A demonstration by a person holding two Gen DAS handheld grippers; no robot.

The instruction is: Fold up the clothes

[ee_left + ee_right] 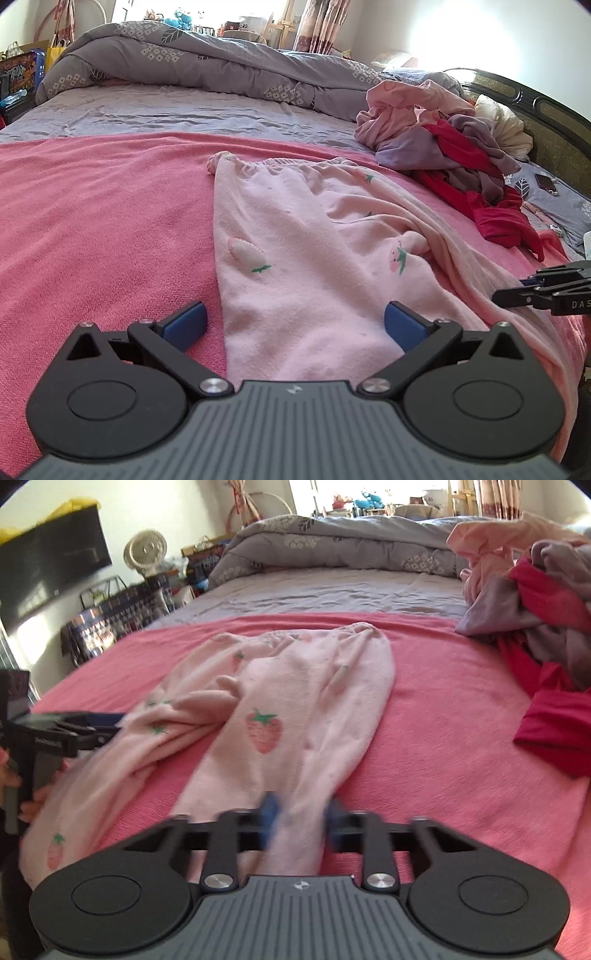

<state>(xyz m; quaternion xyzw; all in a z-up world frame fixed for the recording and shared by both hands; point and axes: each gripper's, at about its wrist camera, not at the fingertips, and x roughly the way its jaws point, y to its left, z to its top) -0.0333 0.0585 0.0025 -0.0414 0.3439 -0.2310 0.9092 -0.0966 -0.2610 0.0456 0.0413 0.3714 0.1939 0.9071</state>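
Observation:
Pale pink trousers (314, 240) with a strawberry print lie on a pink blanket (92, 221), waistband at the far end. My left gripper (293, 326) is open, its blue pads on either side of one trouser leg near the cuff and apart from the cloth. In the right wrist view the trousers (295, 701) spread into two legs. My right gripper (301, 816) is shut on the nearer leg, the cloth bunched between its blurred blue pads. The left gripper (114, 723), held by a hand, sits by the other leg. The right gripper (498, 297) shows at the picture's edge.
A pile of red, mauve and pink clothes (461, 147) lies on the bed to the right, also in the right wrist view (535, 609). A rolled grey duvet (184, 62) lies across the far side. A dark headboard (546, 122) stands right; bags and a fan (146, 552) stand left.

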